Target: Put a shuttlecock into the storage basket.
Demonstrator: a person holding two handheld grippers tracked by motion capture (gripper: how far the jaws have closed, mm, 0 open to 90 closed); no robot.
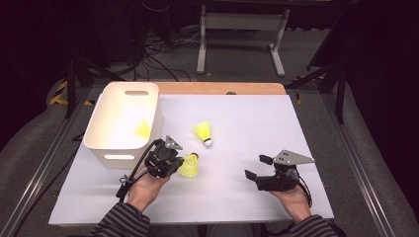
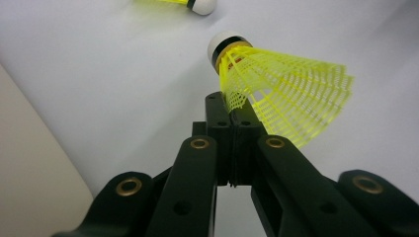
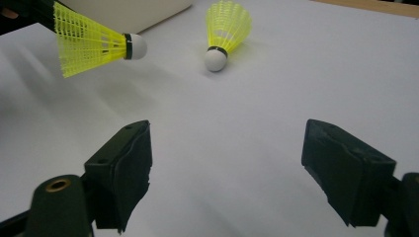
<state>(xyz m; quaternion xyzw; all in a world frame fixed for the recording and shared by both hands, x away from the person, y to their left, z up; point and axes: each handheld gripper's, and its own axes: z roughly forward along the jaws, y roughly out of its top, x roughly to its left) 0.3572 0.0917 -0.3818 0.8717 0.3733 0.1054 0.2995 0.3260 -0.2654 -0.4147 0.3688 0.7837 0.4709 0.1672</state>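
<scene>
The held shuttlecock (image 1: 189,165) is pinched by the edge of its yellow skirt between the clenched jaws of the left gripper (image 1: 170,165), lifted just above the bench (image 1: 247,197). In the left gripper view the jaws meet flat on the mesh at the skirt's rim, and the shuttlecock (image 2: 281,94) sticks out past their tips, up and to the right, with its white cork pointing away from the gripper. It hangs close in front of the white bin's (image 1: 106,148) near corner.

A second shuttlecock (image 1: 204,133) lies on the bench a little beyond, cork toward the person, touching nothing. A third (image 1: 143,129) rests inside the bin against its right wall.

The right gripper (image 1: 254,168) is well apart on the right side of the bench, its jaws released and spread wide with nothing between them. In the right gripper view both shuttlecocks on this side, the held one (image 3: 91,44) and the lying one (image 3: 222,29), sit far ahead of those jaws.
</scene>
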